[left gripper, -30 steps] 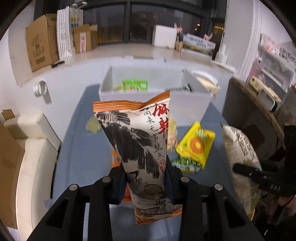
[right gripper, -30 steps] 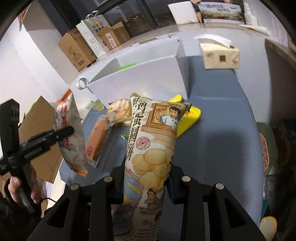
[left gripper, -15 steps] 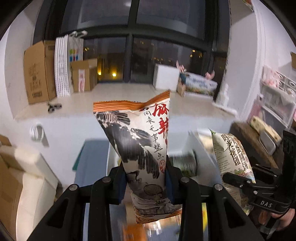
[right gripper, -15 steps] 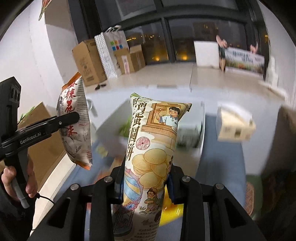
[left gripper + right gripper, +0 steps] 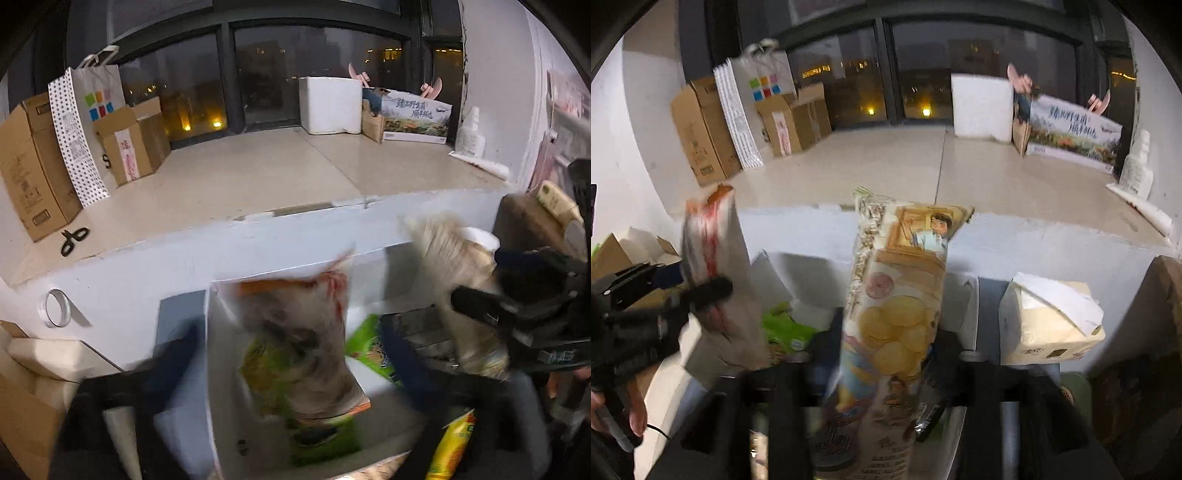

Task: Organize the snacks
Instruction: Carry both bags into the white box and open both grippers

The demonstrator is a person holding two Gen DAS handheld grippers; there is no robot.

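In the left wrist view my left gripper (image 5: 291, 373) has its jaws spread wide. The ink-painting snack bag (image 5: 299, 343), orange-edged, is blurred between them over the white bin (image 5: 221, 417), free of the fingers. The bin holds green packets (image 5: 365, 343). In the right wrist view my right gripper (image 5: 882, 373) is shut on the egg-biscuit bag (image 5: 897, 302), upright above the bin (image 5: 805, 269). The biscuit bag also shows at the right of the left wrist view (image 5: 454, 280). The ink-painting bag shows at the left of the right wrist view (image 5: 716, 280).
A yellow snack packet (image 5: 450, 446) lies beside the bin at lower right. A tissue box (image 5: 1049, 325) stands right of the bin. A tape roll (image 5: 55, 308) and scissors (image 5: 74, 240) lie on the white ledge. Cardboard boxes (image 5: 33, 170) stand on the floor beyond.
Both grippers have moved forward over the white bin. My left gripper has opened and its ink-painting bag is dropping into the bin. The right gripper still holds the biscuit bag.
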